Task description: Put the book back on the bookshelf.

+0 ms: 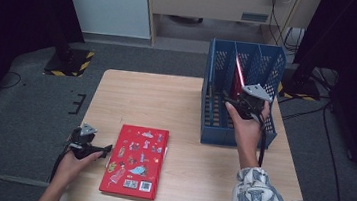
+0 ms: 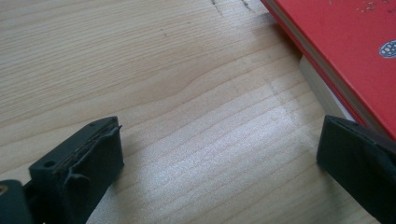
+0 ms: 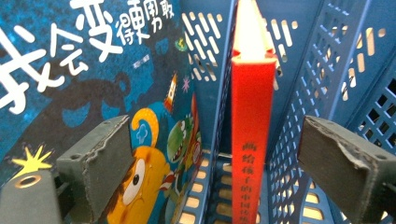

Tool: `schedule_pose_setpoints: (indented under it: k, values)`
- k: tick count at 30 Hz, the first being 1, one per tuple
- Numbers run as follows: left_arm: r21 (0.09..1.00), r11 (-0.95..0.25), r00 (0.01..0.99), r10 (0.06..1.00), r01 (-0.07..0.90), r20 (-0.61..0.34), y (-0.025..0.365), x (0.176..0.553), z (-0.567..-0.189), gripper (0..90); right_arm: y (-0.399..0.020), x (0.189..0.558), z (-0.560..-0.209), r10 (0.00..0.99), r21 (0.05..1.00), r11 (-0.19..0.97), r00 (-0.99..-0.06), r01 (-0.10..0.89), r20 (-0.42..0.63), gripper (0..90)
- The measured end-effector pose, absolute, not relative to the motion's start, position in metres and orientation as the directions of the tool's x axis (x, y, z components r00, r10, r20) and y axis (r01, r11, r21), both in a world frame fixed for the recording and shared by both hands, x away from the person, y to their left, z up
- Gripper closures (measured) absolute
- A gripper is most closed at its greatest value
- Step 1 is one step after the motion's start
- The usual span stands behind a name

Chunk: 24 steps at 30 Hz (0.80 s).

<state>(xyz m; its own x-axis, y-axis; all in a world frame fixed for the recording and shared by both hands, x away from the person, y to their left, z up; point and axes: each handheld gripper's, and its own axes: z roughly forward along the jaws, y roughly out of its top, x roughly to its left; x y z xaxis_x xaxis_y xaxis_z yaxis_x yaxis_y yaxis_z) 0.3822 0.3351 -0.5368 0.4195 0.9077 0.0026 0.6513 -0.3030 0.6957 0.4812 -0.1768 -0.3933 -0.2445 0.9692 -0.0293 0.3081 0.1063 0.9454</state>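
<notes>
Table (image 1: 186, 106) of pale wood carries everything. Largest on it is the blue rack (image 1: 241, 92), a slotted basket with upright dividers, standing at the far right. Next comes the flat red book (image 1: 135, 161), lying face up near the front left, its cover busy with small pictures and a code square I cannot read.

Inside the rack a second red book (image 3: 252, 116) stands upright in a middle slot, and a blue book (image 3: 93, 84) leans in the slot beside it. So, as I judge it, two books are filed and one is left on the table.

Right gripper (image 3: 215, 158) hovers at the rack with its jaws wide, either side of the red spine but not pressing it; it holds nothing. Left gripper (image 2: 219, 158) rests low over the table just beside the flat book, jaws wide, nothing between them.

Writing: the blue cover shows large white characters, "我会变", then smaller ones; the red spine reads "画给孩子的中国".
</notes>
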Motion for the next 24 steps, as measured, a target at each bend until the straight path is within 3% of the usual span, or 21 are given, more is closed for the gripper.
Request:
schedule_pose_setpoints:
  k: [7, 13, 24]
  values:
    - [0.696, -0.303, 0.419, 0.908, 0.651, 0.002, 0.335, 0.382, -0.537, 0.0, -0.177, 0.483, -0.396, 0.971, 0.931, 0.153, -0.225, 0.332, -0.079, 39.5]
    - [0.696, -0.303, 0.419, 0.908, 0.651, 0.003, 0.335, 0.382, -0.537, 0.0, -0.177, 0.488, -0.398, 0.972, 0.921, 0.167, -0.215, 0.351, -0.094, 55.4]
    - [0.696, -0.303, 0.419, 0.908, 0.651, 0.003, 0.335, 0.382, -0.537, 0.0, -0.171, 0.492, -0.402, 0.966, 0.901, 0.229, -0.202, 0.368, -0.163, 70.9]
